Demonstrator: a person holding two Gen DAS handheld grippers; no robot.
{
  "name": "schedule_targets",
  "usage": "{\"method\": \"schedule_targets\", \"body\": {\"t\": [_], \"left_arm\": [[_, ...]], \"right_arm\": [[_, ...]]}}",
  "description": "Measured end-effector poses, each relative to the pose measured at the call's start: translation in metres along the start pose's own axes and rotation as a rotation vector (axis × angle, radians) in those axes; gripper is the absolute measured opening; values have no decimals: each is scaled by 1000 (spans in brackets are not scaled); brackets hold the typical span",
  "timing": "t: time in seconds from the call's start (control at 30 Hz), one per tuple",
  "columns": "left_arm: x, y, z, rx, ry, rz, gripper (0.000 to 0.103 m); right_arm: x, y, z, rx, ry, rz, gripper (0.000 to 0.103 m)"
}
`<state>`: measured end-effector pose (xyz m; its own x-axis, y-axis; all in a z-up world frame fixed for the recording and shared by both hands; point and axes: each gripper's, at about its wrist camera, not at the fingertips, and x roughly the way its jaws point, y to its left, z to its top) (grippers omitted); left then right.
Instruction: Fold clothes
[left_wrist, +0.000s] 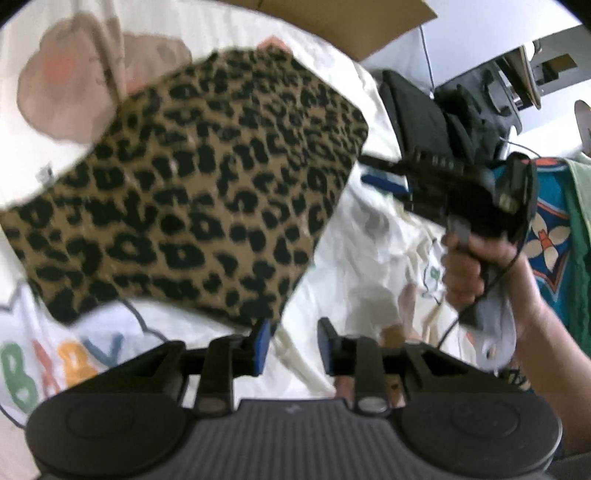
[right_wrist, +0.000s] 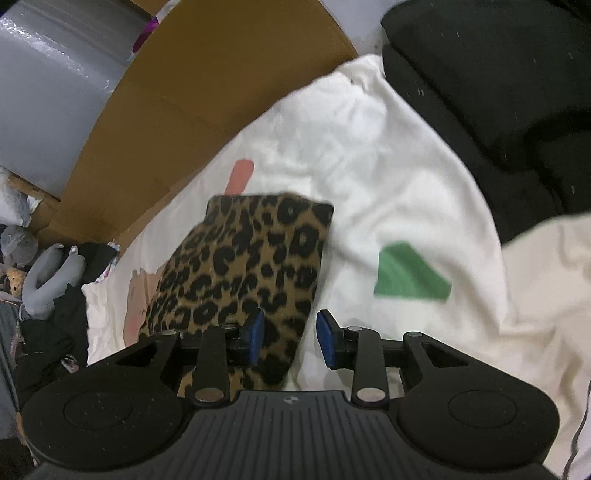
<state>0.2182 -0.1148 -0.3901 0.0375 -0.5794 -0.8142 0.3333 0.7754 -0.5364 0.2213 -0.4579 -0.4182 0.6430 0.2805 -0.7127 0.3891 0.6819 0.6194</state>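
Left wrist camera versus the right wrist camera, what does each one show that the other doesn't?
Only the left wrist view shows the colourful BABY lettering and the right hand holding its gripper handle. Only the right wrist view shows the flat brown cardboard sheet and the green patch on white fabric. Both show the folded leopard-print garment on the white printed bedsheet, between open blue-padded jaws.

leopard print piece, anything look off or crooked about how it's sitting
Nothing stands out. The leopard print piece lies folded into a flat, fairly even rectangle on the white printed bedding. Both the left gripper and the right gripper are open and hold nothing.
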Motion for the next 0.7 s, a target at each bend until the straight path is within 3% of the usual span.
{"method": "schedule_targets", "body": {"t": [0.23,0.3,0.4,0.6,0.7], "left_arm": [[-11,2,31,39,-80,76,37],[-11,2,41,64,-108,108,43],[-6,3,55,110,-166,163,44],[7,3,80,144,-196,213,47],[9,5,90,173,-214,242,54]], "right_arm": [[6,-2,-18,37,44,25,34],[8,-3,-23,55,51,36,41],[10,-3,-28,88,61,51,42],[13,2,-35,110,68,57,42],[15,1,-38,124,62,49,42]]}}
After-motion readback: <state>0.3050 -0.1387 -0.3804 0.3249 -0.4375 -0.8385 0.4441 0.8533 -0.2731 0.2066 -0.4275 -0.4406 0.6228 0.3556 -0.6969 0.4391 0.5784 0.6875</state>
